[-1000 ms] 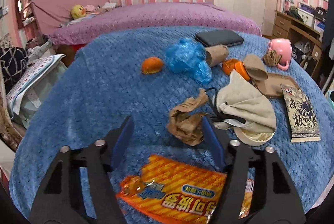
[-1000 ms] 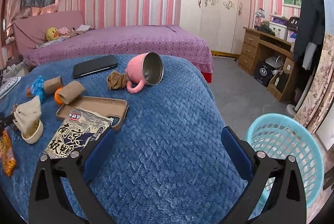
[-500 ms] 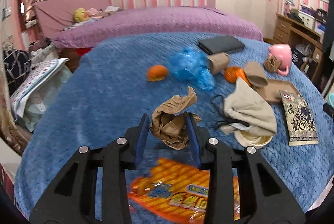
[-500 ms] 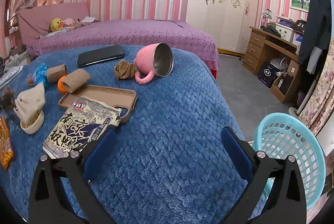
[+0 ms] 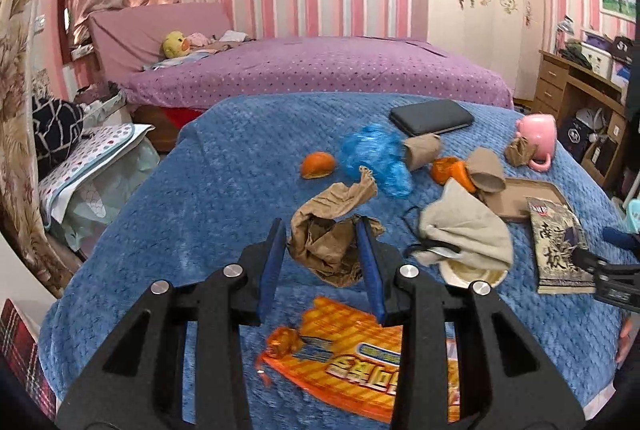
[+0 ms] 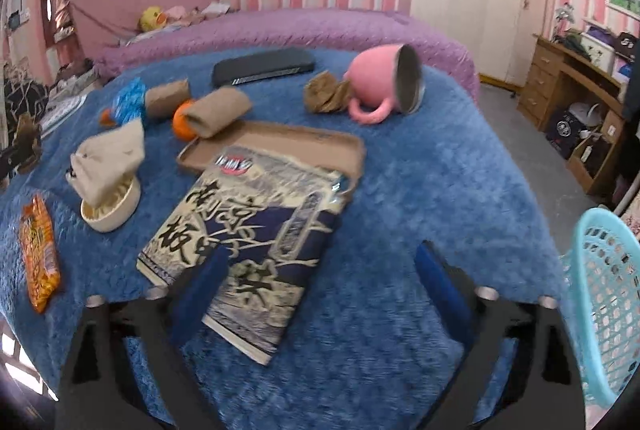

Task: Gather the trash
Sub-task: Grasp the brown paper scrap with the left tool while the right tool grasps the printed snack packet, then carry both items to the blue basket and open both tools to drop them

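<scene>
A: What does the left gripper hold?

B: Its blue-padded jaws pinch a crumpled brown paper wad, wrinkled and limp, raised over the quilted blue blanket. A glossy orange snack wrapper lies flat at six o'clock.

A: And the right gripper?

B: Jaws spread wide above a flat, printed dark packet resting partly on a shallow cardboard tray. A perforated turquoise plastic basket stands at three o'clock. A smooth pink mug lies tipped at twelve o'clock.
</scene>
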`<state>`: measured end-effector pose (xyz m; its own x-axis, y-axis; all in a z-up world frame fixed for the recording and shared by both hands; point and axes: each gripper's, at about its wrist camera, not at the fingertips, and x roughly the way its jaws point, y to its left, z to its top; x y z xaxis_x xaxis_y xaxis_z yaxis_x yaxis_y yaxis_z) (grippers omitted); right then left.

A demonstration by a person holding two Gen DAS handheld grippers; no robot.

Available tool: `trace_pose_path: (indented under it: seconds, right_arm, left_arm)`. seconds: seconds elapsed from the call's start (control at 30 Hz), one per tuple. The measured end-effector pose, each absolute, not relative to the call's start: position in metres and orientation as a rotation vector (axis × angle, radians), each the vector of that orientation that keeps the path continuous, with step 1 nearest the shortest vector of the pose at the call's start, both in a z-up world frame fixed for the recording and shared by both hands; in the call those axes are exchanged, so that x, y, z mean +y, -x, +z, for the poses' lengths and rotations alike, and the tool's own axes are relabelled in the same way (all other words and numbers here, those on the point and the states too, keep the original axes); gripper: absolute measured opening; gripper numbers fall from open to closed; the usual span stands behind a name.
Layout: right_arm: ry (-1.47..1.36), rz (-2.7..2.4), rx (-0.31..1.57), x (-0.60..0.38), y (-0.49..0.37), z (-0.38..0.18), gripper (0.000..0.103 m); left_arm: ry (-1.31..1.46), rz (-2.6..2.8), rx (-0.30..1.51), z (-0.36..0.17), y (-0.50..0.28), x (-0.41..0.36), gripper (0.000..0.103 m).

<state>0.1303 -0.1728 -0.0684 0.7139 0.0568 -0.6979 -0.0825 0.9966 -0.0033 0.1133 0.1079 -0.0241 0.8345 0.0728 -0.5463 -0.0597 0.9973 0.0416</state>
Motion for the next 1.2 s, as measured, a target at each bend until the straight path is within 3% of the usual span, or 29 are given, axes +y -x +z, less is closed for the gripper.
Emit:
trace_pose_path:
  seconds: [0.1, 0.13, 0.17, 0.33, 0.77, 1.2]
  right_arm:
    - [0.006, 0.121, 0.780, -0.173, -0.133, -0.071, 0.052]
    - [0.003, 0.131, 0.778, -0.173, -0.134, -0.071, 0.037]
    - [0.002, 0.131, 0.776, -0.173, -0.134, -0.072, 0.030]
    - [-0.032, 0.150, 0.728, -0.185, -0.127, -0.062, 0.009]
    - [-0.098, 0.128, 0.609, -0.250, -0.099, -0.030, 0.007]
    - [-0.139, -0.048, 0.571, -0.377, -0.068, -0.014, 0.007]
  left_arm:
    - [-0.030, 0.059, 0.578, -0.024, -0.112, 0.101, 0.035]
    - [-0.027, 0.057, 0.575, -0.023, -0.113, 0.099, 0.035]
    - [-0.022, 0.056, 0.573, -0.023, -0.113, 0.097, 0.035]
    - [-0.007, 0.059, 0.552, -0.019, -0.109, 0.087, 0.035]
    - [-0.052, 0.013, 0.509, -0.009, -0.093, 0.025, 0.035]
    - [-0.065, -0.115, 0.523, -0.006, -0.095, -0.081, 0.035]
